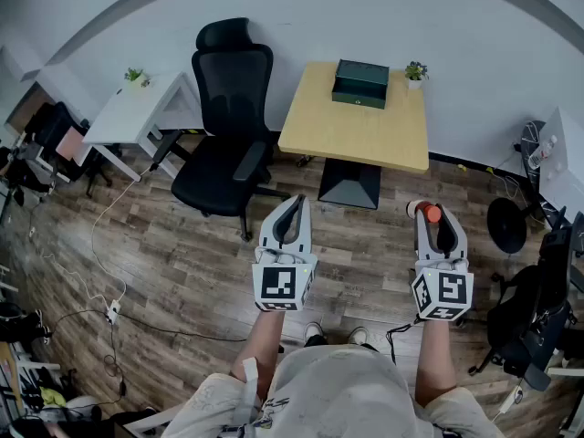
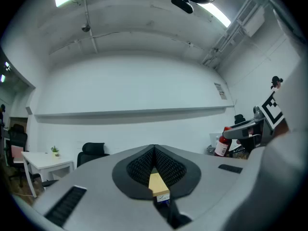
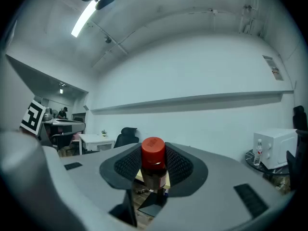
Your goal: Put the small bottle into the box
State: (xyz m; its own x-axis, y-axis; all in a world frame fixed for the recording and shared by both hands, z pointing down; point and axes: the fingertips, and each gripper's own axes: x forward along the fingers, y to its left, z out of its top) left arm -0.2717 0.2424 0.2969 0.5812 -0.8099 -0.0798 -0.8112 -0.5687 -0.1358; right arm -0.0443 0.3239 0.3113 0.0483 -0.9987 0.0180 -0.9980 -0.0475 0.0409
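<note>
Fingers (image 3: 126, 166) of the right gripper (image 3: 154, 170) are clamping the small bottle (image 3: 154, 163), with ribbed black pads pressing its dark body under a smooth red cap. Only the left gripper view is showing its white label (image 2: 222, 148), and the print is too small to read. Left gripper (image 2: 154, 152) fingers are meeting at their tips, holding nothing. Only the head view is showing the dark green box (image 1: 361, 82), which is sitting on a wooden table (image 1: 356, 135), well apart from the bottle.
</note>
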